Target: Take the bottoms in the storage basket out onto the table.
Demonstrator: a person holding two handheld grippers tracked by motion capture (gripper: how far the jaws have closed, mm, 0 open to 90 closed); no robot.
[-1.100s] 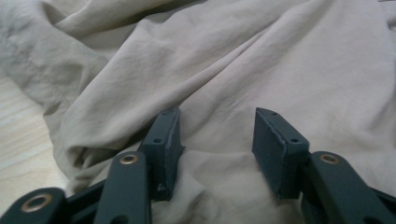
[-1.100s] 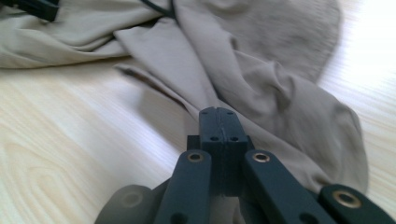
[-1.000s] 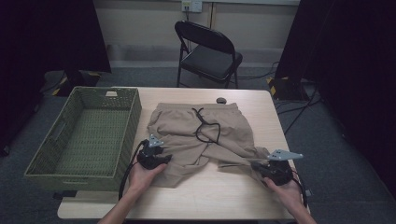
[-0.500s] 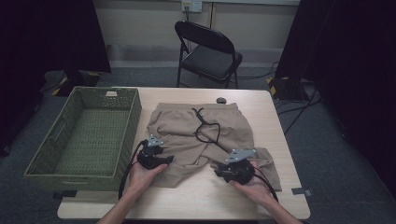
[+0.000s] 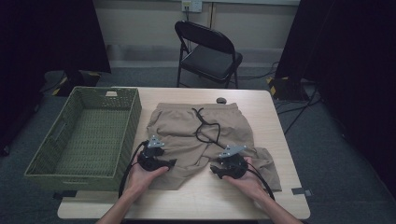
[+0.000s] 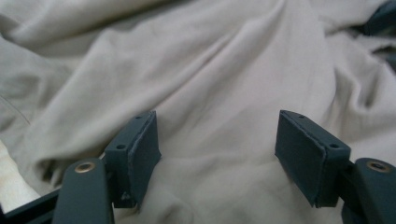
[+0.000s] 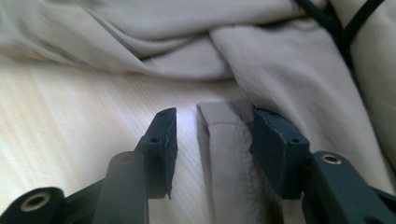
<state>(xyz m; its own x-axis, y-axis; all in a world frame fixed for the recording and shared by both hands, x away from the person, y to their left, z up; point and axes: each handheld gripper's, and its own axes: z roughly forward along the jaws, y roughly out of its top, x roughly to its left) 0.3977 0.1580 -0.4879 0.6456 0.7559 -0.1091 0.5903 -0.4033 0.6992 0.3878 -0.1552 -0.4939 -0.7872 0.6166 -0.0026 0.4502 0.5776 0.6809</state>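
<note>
Green woven basket (image 5: pixel 84 133): bench (image 5: pixel 196 200), left end. Left gripper (image 5: pixel 169 162): on tan shorts (image 5: pixel 196 135) at mid-bench, jaws just opening, apart over cloth. Right gripper (image 5: pixel 215 170): jaws just opening, straddling a hem (image 7: pixel 224 154), unclamped.

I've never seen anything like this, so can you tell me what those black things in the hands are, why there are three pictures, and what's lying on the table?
A person sits at a pale wooden table and holds a tool in each hand: black tongs with two flat jaws. One camera looks down from above. The other two ride on the tongs, so you peek along their jaws.

On the table lie crumpled beige cloth shorts with a black drawstring. Beside them stands a green woven basket.

The left tongs hover open over the cloth, holding nothing. The right tongs have just been opening; a folded hem of the shorts lies between their jaws, but the jaws do not squeeze it.
</note>
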